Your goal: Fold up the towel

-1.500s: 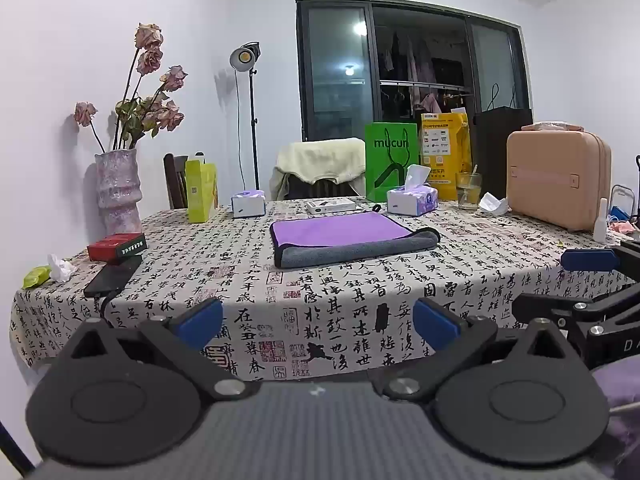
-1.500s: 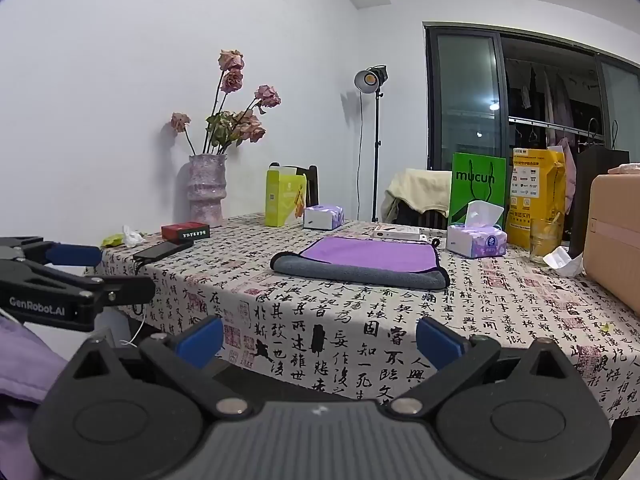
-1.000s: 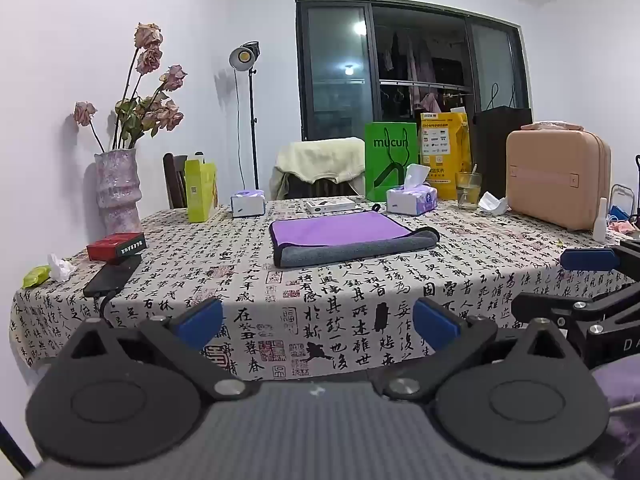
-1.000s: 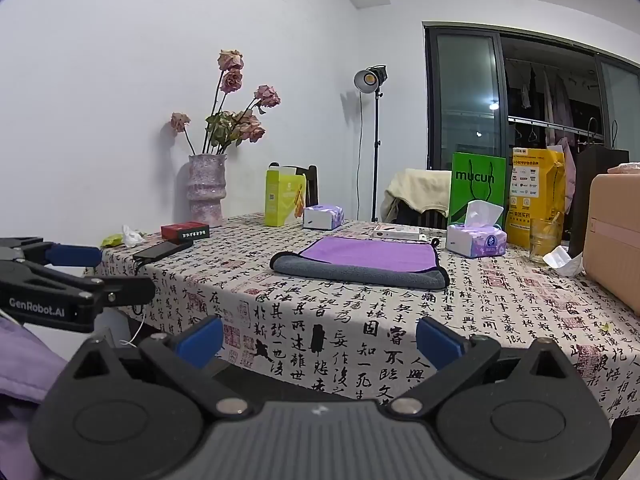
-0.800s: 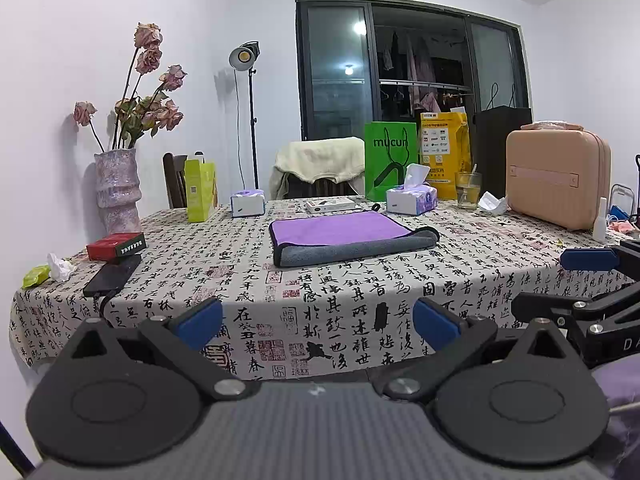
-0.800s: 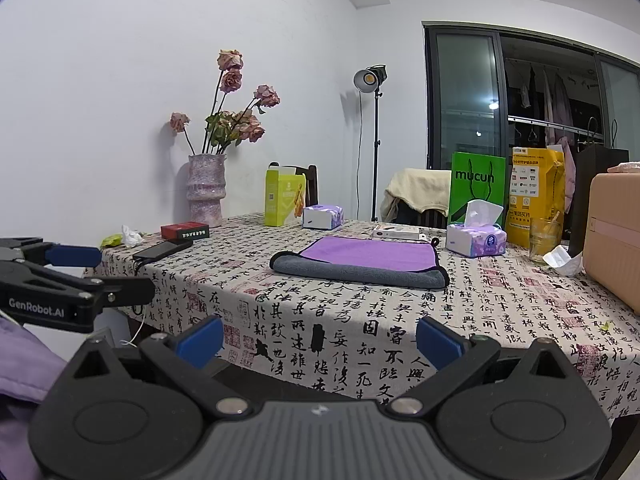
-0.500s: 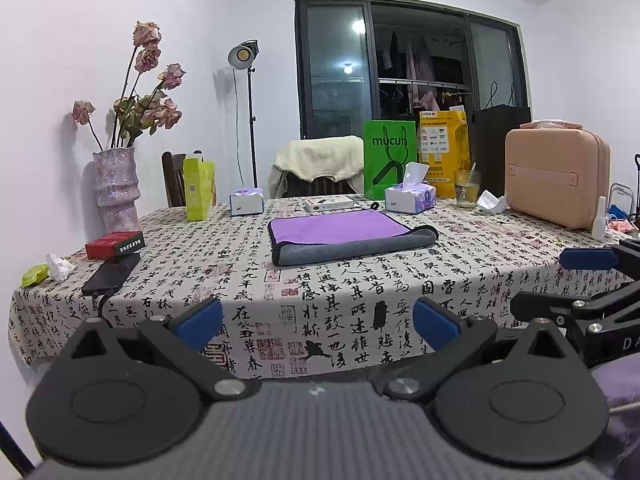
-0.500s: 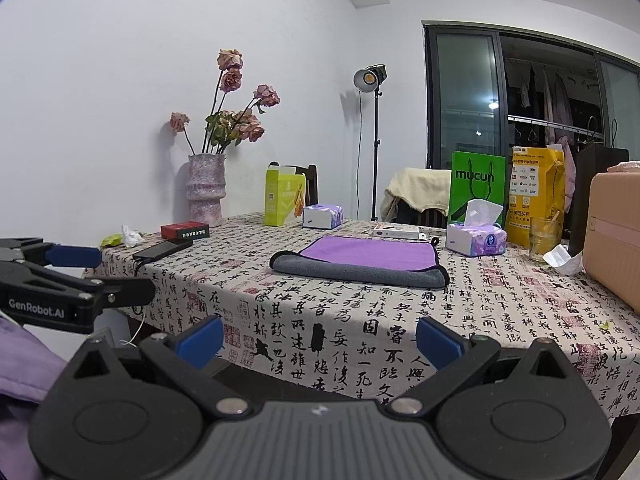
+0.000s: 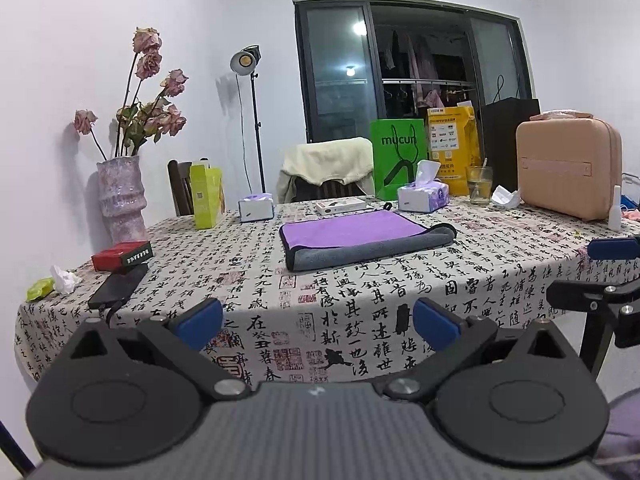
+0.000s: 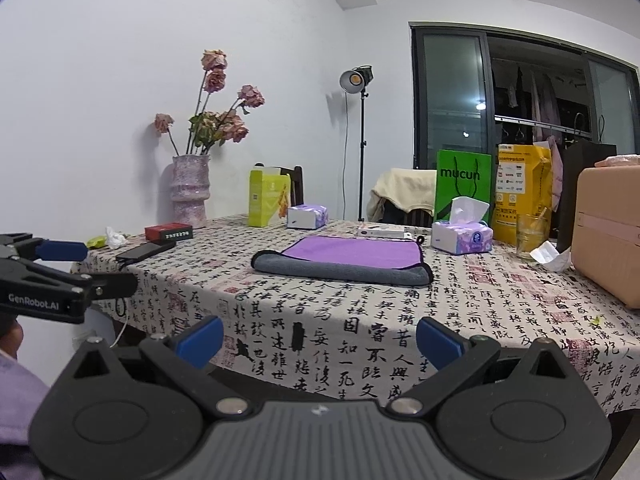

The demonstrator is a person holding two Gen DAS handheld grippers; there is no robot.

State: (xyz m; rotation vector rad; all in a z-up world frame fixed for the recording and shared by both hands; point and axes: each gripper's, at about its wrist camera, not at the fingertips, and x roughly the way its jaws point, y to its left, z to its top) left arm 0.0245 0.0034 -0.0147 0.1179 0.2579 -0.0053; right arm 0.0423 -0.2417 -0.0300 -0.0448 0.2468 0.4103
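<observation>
A towel (image 9: 366, 236), purple on top and grey underneath, lies folded flat in the middle of the table; it also shows in the right wrist view (image 10: 348, 258). My left gripper (image 9: 318, 322) is open and empty, held off the table's near edge, well short of the towel. My right gripper (image 10: 320, 340) is open and empty, also in front of the near edge. Each gripper shows at the side of the other's view.
The table (image 9: 360, 300) has a calligraphy-print cloth. On it stand a vase of dried roses (image 9: 120, 196), a red box (image 9: 122, 255), a phone (image 9: 118, 286), tissue packs (image 9: 424, 196), a green bag (image 9: 396, 160), a glass (image 9: 479, 185) and a pink case (image 9: 568, 168).
Nothing has visibly changed apart from a very slight shift of the left wrist view; both grippers stay open in front of the table.
</observation>
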